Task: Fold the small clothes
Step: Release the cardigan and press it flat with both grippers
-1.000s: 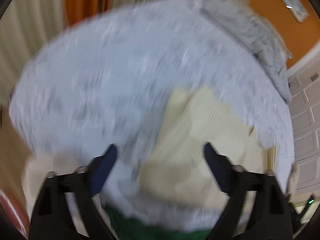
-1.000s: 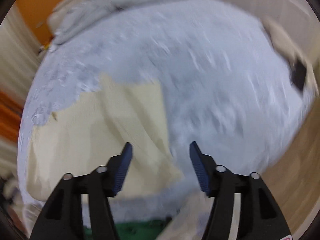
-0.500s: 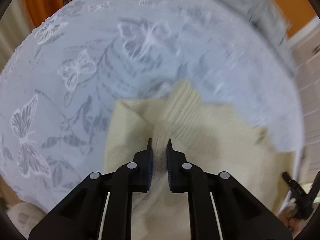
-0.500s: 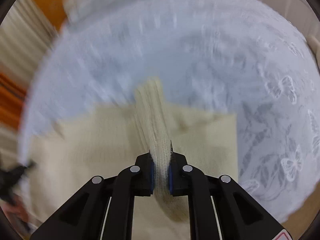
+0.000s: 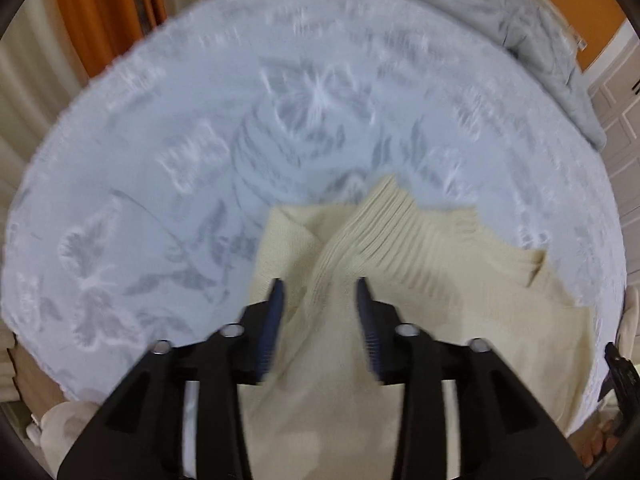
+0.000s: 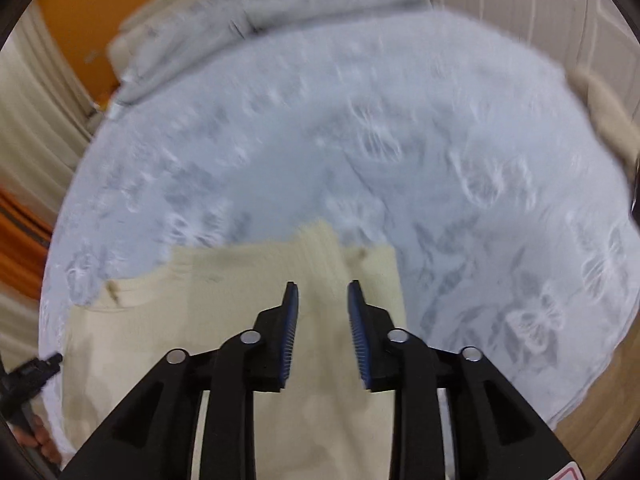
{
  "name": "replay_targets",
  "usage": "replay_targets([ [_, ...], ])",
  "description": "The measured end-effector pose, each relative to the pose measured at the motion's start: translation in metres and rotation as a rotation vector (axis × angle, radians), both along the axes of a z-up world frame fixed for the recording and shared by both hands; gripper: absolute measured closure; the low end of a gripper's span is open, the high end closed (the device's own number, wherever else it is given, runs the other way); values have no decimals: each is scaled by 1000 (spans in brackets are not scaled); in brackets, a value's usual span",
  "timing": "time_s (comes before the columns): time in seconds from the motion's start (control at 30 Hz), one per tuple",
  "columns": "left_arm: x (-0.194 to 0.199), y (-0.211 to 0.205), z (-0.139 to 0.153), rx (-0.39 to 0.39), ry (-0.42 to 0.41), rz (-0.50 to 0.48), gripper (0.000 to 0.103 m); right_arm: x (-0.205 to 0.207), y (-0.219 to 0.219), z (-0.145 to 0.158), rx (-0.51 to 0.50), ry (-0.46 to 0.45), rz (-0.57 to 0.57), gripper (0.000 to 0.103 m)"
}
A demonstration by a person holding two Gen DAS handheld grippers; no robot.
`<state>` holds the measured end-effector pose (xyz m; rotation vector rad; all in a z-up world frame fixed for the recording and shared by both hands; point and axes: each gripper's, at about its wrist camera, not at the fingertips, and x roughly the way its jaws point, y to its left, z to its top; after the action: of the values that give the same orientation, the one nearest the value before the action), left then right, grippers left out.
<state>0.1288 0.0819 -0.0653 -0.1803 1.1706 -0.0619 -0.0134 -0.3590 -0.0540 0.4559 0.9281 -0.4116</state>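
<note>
2 close wrist views, steeply downward, sharing the cream garment (image 5: 420, 320) (image 6: 240, 320)

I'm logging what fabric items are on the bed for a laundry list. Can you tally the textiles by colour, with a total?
Cream: 1, the knit garment with a ribbed band
Pale blue: 1, the butterfly-print bedspread
Grey: 1, the rumpled blanket at the far edge
Total: 3
A blurred beige item at the bedspread's edge is not counted; I cannot tell what it is.

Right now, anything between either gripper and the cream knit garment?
Nothing visible. The left gripper and right gripper both sit directly over the cream knit garment on the butterfly-print bedspread, jaws opening, pads clear of the fabric.
</note>
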Motion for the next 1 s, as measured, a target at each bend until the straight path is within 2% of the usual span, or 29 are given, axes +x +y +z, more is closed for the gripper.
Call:
replay_targets([
  [0.03, -7, -4, 9, -11, -32, 6, 55, -2, 17, 3, 5, -22, 42, 75],
  [0.1, -18, -16, 9, -44, -46, -27, 51, 5, 44, -10, 35, 12, 152, 78],
  [0.17, -26, -38, -9, -10, -6, -105, 50, 15, 73, -42, 53, 106, 245, 82],
  [0.2, -28, -45, -19, 16, 21, -117, 50, 20, 86, -66, 58, 184, 278, 82],
  [0.23, -33, -47, -30, 29, 57, -119, 50, 20, 91, -77, 48, 226, 284, 82],
  [0.27, -36, -46, -39, 29, 94, -112, 50, 16, 100, -73, -7, 221, 282, 81],
  [0.3, -43, -40, -44, 7, 107, -96, 50, 13, 106, -65, -3, 209, 294, 81],
  [0.37, -51, -37, -41, 7, 77, -97, 49, 9, 119, -42, 91, 138, 343, 81],
  [0.43, -58, -41, -42, 56, 68, -139, 48, 12, 141, -26, 78, 98, 403, 81],
  [0.5, -62, -46, -44, 93, 53, -164, 47, 22, 164, -33, 66, 108, 452, 81],
  [0.53, -61, -47, -46, 102, 52, -168, 46, 26, 169, -44, 67, 138, 473, 80],
  [0.57, -61, -48, -46, 106, 53, -169, 45, 34, 177, -68, 73, 221, 499, 77],
  [0.6, -62, -47, -46, 105, 57, -168, 45, 37, 181, -78, 53, 246, 505, 77],
  [0.67, -67, -42, -45, 90, 56, -166, 45, 39, 186, -62, 30, 251, 511, 79],
  [0.77, -73, -26, -45, 54, 33, -123, 45, 40, 186, -31, 113, 164, 523, 81],
  [0.8, -74, -22, -44, 33, 26, -113, 45, 41, 191, -28, 106, 156, 520, 81],
  [0.87, -77, -22, -44, 36, 16, -111, 45, 51, 206, -42, 100, 182, 535, 81],
  [0.93, -79, -28, -44, 77, 20, -133, 45, 59, 223, -83, 76, 312, 584, 82],
  [0.97, -79, -30, -44, 91, 27, -142, 45, 58, 232, -82, 5, 285, 603, 78],
  [1.0, -80, -29, -42, 91, 27, -146, 43, 58, 238, -77, -26, 298, 618, 78],
])
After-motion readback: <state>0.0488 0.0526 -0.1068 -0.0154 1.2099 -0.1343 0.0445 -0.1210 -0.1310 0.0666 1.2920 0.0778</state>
